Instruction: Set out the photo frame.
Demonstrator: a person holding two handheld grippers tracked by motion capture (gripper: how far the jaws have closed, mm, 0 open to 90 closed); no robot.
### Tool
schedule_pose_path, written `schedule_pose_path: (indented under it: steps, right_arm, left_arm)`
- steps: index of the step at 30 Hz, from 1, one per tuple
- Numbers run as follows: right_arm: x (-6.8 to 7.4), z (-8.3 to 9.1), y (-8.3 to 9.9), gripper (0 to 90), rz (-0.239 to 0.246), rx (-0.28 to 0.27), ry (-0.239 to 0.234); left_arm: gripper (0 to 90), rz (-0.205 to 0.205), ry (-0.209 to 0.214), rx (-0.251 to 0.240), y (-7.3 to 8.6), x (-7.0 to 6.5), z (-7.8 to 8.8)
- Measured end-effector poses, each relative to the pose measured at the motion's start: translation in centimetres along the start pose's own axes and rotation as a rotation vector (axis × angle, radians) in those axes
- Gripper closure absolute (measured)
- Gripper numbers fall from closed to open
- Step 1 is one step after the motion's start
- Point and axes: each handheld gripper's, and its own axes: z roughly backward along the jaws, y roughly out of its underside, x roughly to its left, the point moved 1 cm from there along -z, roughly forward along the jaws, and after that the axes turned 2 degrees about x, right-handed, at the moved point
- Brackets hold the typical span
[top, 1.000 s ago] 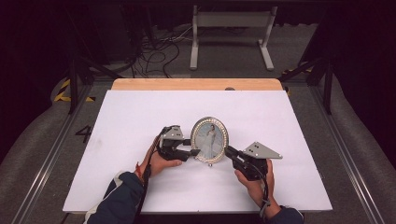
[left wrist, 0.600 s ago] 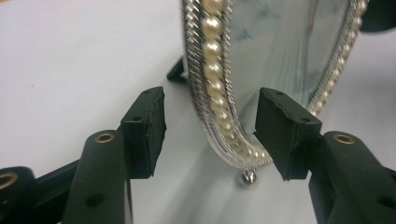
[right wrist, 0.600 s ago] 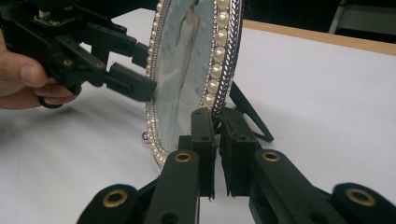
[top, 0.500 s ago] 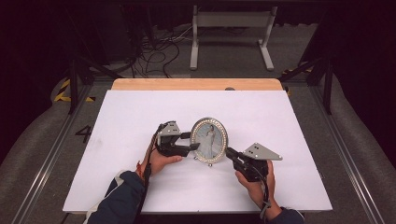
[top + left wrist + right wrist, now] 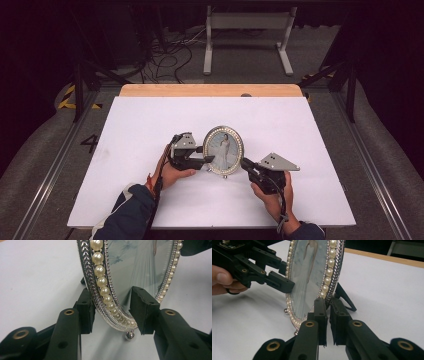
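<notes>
Right claw [image 5: 326, 322] is pinched on the rim of the oval photo frame [image 5: 223, 149], steadying it upright mid-table [image 5: 150, 125]. Left claw [image 5: 112, 312] straddles the opposite rim, jaws just closing in, front pad not yet touching glass.

Silver herringbone picture frame [image 5: 88, 272] with cream pearls; black tongs [image 5: 327, 315]; white table [image 5: 150, 125].

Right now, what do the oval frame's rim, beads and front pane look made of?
Picture frame rim: silvery metal or plated plastic, shiny with chevron embossing. Beads: cream, glossy, likely faux pearl. Front pane: clear glass or acrylic, judging by the glare; can't tell which.
</notes>
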Motion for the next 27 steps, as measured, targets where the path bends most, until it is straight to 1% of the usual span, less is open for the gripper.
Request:
schedule_pose_path:
  steps: [5,7,11,15,20,22,25,26,27]
  right_arm:
    - [0.0,-0.4,-0.1,83.4,-0.002,0.002,-0.002]
    - [-0.1,-0.5,-0.2,83.4,-0.002,0.002,-0.006]
    - [-0.2,-0.7,-0.3,83.2,0.002,0.002,-0.005]
    - [-0.3,-1.0,-0.5,82.9,0.006,0.007,-0.003]
    - [-0.5,-1.3,-0.6,82.8,0.012,0.006,-0.004]
    - [-0.5,-1.4,-0.7,83.0,0.014,0.004,-0.007]
    - [-0.4,-1.4,-0.7,83.3,0.018,0.006,-0.001]
    - [-0.4,-1.4,-0.7,83.6,0.015,0.009,-0.001]
    - [-0.4,-1.3,-0.6,83.8,0.017,0.009,0.000]
  left_arm:
    - [57.2,-0.024,-0.047,0.031,0.1,-0.6,0.3]
    - [57.8,-0.014,-0.052,0.031,0.3,-0.7,0.4]
    - [58.7,-0.008,-0.067,0.029,0.5,-1.0,0.6]
    - [58.2,-0.012,-0.064,0.037,0.6,-1.2,0.9]
    - [59.5,-0.029,-0.072,0.055,0.9,-1.6,1.3]
    - [59.5,-0.027,-0.072,0.058,1.0,-1.7,1.3]
    - [56.2,-0.030,-0.065,0.052,0.9,-1.6,1.3]
    - [56.2,-0.031,-0.054,0.047,0.8,-1.6,1.4]
    - [54.1,-0.028,-0.041,0.035,0.8,-1.5,1.5]
